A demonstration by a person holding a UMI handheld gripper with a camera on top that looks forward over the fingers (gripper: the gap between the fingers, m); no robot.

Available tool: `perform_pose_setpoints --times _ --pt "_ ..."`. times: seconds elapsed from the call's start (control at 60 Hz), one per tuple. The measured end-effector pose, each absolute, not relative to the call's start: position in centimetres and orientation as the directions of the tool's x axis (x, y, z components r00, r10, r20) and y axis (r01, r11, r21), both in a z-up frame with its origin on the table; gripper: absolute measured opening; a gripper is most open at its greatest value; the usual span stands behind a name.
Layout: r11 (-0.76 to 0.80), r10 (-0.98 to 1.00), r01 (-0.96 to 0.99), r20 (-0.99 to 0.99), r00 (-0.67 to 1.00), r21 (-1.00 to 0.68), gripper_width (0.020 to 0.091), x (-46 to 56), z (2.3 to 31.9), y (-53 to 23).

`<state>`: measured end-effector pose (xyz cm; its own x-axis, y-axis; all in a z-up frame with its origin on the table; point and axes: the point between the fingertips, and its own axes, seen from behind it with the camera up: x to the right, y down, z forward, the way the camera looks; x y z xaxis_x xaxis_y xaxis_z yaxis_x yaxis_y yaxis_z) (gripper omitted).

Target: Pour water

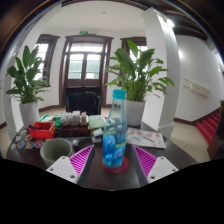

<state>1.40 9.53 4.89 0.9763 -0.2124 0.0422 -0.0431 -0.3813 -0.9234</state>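
A clear plastic water bottle (115, 132) with a blue label and a light blue cap stands upright on a round red coaster (116, 166) on the dark table (100, 178). It stands between the fingers of my gripper (114, 161), with a gap on each side. The gripper is open; its pink pads (147, 160) flank the bottle's lower part. A green cup (56, 150) sits just left of the left finger.
Boxes and small items, among them a red box (42, 128), crowd the table's far left. Papers (146, 137) lie on the right. Two potted plants (138, 72) stand behind, before a window and a white pillar (160, 70).
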Motion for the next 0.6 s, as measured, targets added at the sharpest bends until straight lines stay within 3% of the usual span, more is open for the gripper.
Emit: perform_pose_setpoints --times 0.167,0.467,0.6 --pt "-0.430 -0.176 -0.069 0.009 0.984 -0.900 0.0731 -1.9 5.4 2.0" --pt "-0.402 -0.054 -0.072 -0.054 0.997 -0.913 0.0736 -7.8 13.0 -6.2" --pt "-0.386 -0.014 -0.055 -0.054 0.998 -0.921 0.0734 -9.5 15.0 -7.5"
